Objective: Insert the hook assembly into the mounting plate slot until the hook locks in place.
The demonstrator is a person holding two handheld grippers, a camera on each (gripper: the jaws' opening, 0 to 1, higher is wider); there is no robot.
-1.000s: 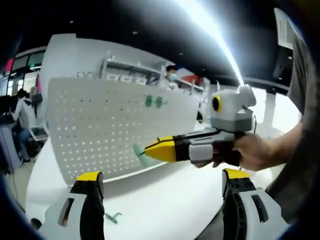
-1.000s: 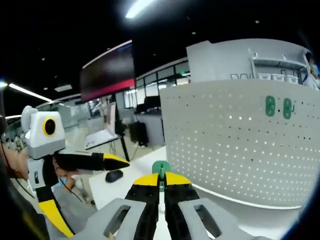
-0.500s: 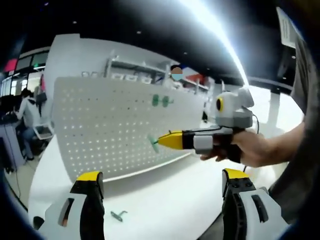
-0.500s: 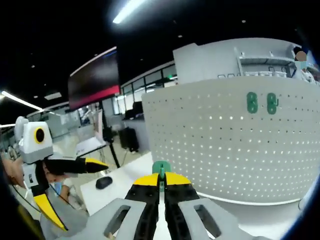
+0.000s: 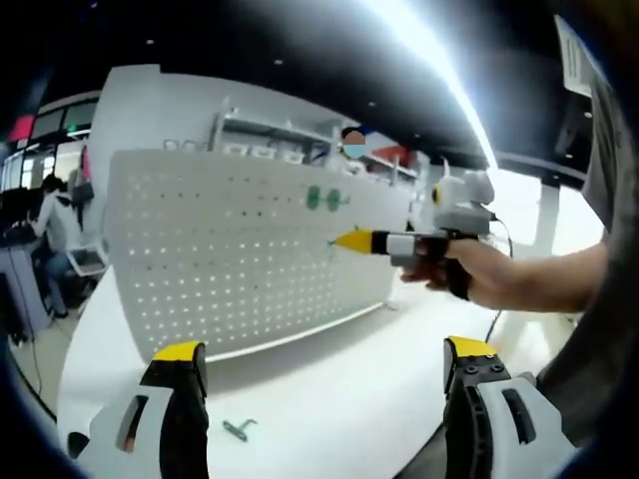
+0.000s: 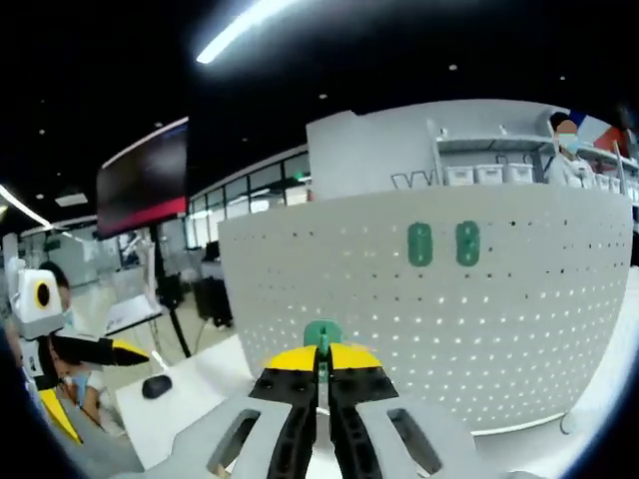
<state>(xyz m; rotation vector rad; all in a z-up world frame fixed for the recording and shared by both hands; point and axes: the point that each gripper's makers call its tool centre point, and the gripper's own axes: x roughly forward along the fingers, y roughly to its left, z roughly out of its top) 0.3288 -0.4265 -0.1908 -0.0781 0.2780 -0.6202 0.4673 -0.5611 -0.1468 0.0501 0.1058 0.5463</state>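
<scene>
**One green hook heading for the board**

One small green hook (image 6: pixel 321 334) is pinched in the right gripper (image 6: pixel 321 371), whose jaws are squeezed tight on it. It sits at 6 o'clock in the right gripper view, in front of the white pegboard (image 6: pixel 519 329). Two green hooks (image 6: pixel 443 243) already hang on the board near 1 o'clock. The left gripper (image 5: pixel 324 357) is wide open and holds nothing. A spare hook (image 5: pixel 238 430) lies on the table (image 5: pixel 329 389). The hook looks light, stiff plastic, so hold its flat base.
</scene>
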